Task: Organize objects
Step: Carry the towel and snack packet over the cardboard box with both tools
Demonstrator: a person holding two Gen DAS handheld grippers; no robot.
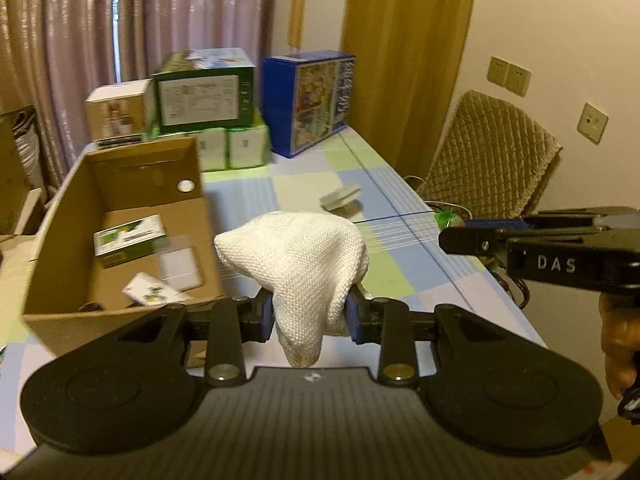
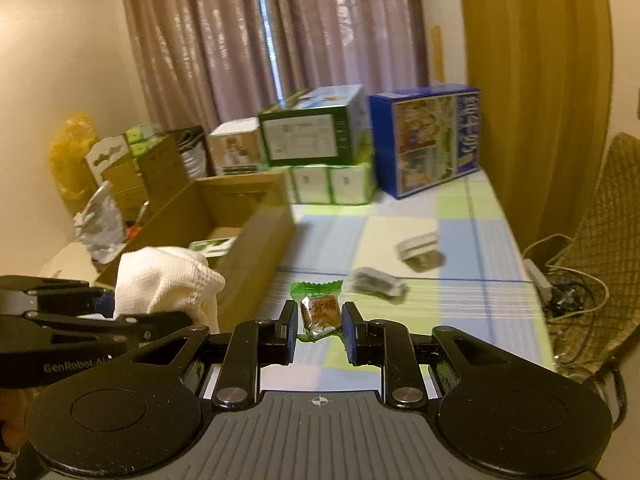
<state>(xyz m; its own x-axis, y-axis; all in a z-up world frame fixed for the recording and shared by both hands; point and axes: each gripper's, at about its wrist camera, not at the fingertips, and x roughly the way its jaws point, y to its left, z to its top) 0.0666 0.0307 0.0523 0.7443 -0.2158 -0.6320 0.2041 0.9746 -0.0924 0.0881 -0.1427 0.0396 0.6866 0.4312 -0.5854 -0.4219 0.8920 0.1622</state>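
Left gripper (image 1: pixel 310 316): jaws narrowed, clamped on one white woven cloth (image 1: pixel 304 264), bunched, held just right of the cardboard box (image 1: pixel 120 192). Right gripper (image 2: pixel 319 332): jaws narrow, pinching one green-wrapped candy (image 2: pixel 319 310) above the checked tablecloth (image 2: pixel 460 292). Box holds three small packets. Farther on the cloth: two loose items, blurred.

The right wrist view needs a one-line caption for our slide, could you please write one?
Right gripper holds a green-wrapped candy above the checked table, beside an open cardboard box.
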